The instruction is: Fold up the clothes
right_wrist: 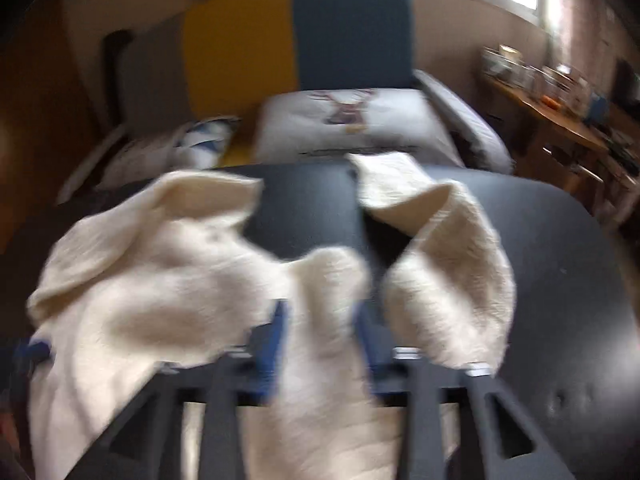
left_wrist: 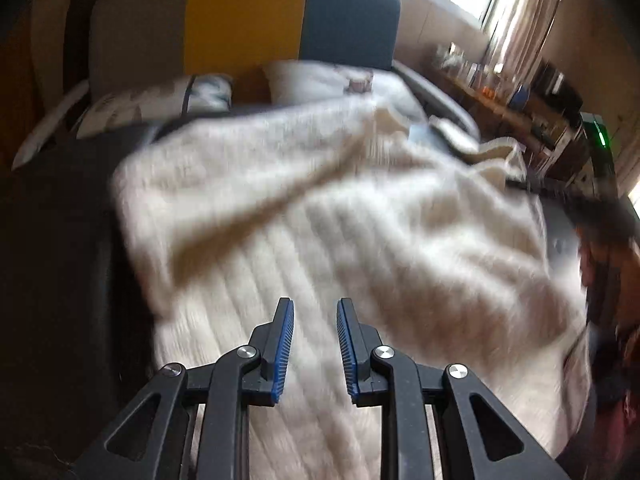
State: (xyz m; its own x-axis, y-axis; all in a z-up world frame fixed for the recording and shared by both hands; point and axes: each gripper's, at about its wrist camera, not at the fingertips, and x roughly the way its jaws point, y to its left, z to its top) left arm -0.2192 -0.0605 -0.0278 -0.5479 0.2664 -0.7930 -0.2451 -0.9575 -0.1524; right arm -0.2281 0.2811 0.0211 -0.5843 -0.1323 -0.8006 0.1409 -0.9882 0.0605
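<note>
The cream knitted sweater point(left_wrist: 320, 208) was spread over the dark worktop point(right_wrist: 560, 264) at the foot of a bed, most likely so that a flat surface was offered for folding. In the left wrist view its ribbed body was seen lying broad and rumpled below the left hand-held gripper point(left_wrist: 315, 344), whose blue-padded jaws were parted with nothing between them; that gripper was held low over the near part of the garment, pointed forward along it. In the right wrist view a bunch of the same fabric point(right_wrist: 324, 320) was seen pinched between the jaws of the right hand-held gripper point(right_wrist: 320, 328), which was clenched on it, and loose folds were draped to either side over the linkage. That gripper was judged to be raised slightly, so that an edge could be lifted and carried over. Both views were blurred. Pillows point(right_wrist: 352, 128) and a yellow and blue headboard point(right_wrist: 296, 36) were seen beyond the worktop.
</note>
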